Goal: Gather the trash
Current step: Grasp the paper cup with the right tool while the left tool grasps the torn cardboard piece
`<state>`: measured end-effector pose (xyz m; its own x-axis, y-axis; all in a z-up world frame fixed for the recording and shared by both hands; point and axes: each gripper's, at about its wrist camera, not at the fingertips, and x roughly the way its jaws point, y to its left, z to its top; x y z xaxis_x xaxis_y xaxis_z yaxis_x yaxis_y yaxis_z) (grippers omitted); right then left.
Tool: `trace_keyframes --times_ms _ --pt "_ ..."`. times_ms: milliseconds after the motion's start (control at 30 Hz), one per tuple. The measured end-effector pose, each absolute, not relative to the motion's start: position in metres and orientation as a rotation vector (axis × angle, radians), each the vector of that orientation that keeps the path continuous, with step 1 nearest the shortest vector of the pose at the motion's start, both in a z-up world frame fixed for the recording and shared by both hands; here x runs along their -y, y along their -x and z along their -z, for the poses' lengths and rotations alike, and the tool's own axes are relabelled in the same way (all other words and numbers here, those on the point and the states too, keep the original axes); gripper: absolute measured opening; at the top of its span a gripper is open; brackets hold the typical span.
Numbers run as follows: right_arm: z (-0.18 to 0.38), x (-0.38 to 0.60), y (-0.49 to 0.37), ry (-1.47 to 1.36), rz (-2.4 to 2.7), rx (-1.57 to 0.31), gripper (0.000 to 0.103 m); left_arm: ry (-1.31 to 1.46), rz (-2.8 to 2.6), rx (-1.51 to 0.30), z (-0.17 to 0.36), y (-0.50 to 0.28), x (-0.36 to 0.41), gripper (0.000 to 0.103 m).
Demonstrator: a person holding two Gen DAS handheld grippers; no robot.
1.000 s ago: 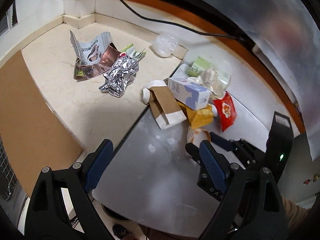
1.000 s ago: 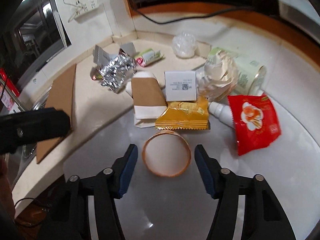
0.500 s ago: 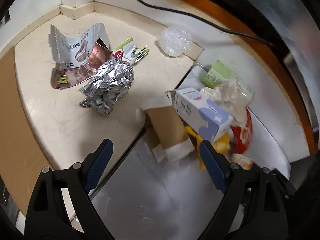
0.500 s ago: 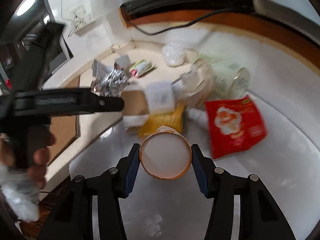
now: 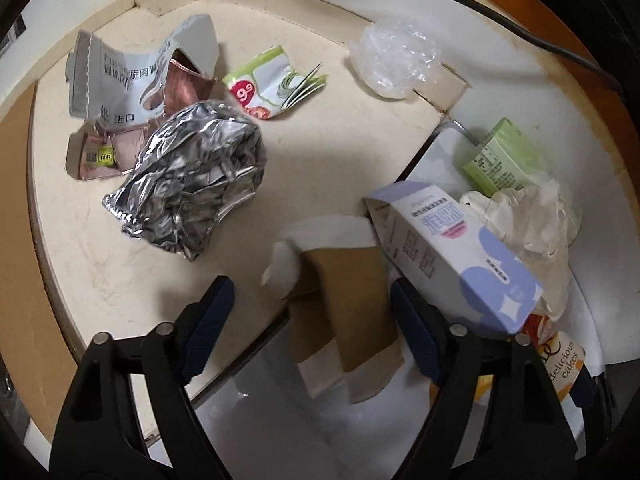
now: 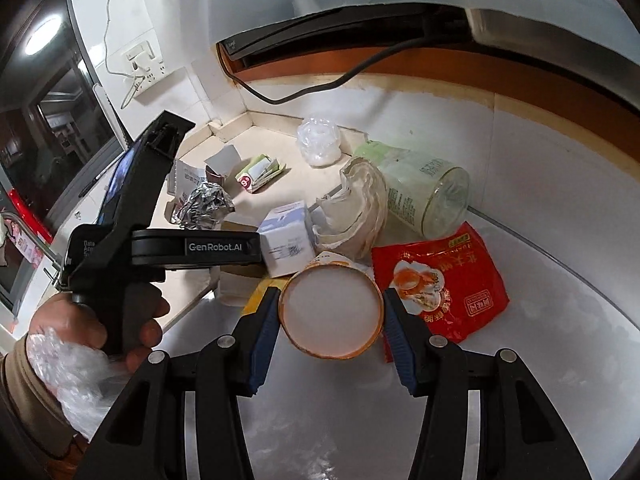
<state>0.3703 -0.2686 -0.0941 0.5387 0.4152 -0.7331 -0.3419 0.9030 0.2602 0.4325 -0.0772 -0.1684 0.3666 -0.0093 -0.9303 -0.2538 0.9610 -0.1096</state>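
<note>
A: Trash is seen scattered over a pale counter [image 5: 120,280] and a white sheet [image 6: 540,240]: crumpled foil [image 5: 192,184], a torn grey carton [image 5: 128,76], a clear plastic wad [image 5: 394,58], a flattened brown paper cup [image 5: 344,304] and a white-and-lilac box [image 5: 452,252]. What is hidden?

B: A yellow packet [image 6: 256,298] is largely covered by the round cup [image 6: 332,312] in the right view. A jar [image 6: 428,196] is partly masked by crumpled whitish film [image 6: 356,208]. The print on the red pouch [image 6: 440,284] cannot be read clearly.

A: And the grippers?

B: The right gripper [image 6: 332,316] is closed partway on the round cup, both blue pads pressed against its rim. The left gripper [image 5: 310,324] is held wide, its jaws closing, with the brown paper cup lying between them; contact by the pads cannot be made out. In the right view a hand [image 6: 96,320] is seen on that tool's grip, with a clear plastic bag [image 6: 68,380] bunched at the wrist.
</note>
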Motion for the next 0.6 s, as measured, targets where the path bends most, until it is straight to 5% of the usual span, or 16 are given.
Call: trace_keyframes --times_ms 67,600 --pt "0.096 0.271 -0.371 -0.098 -0.448 -0.898 0.050 0.230 -0.160 -1.178 0.167 -0.433 0.081 0.055" --pt "0.093 0.267 -0.355 -0.101 -0.444 -0.897 0.051 0.251 -0.076 -1.160 0.145 -0.372 0.080 0.053"
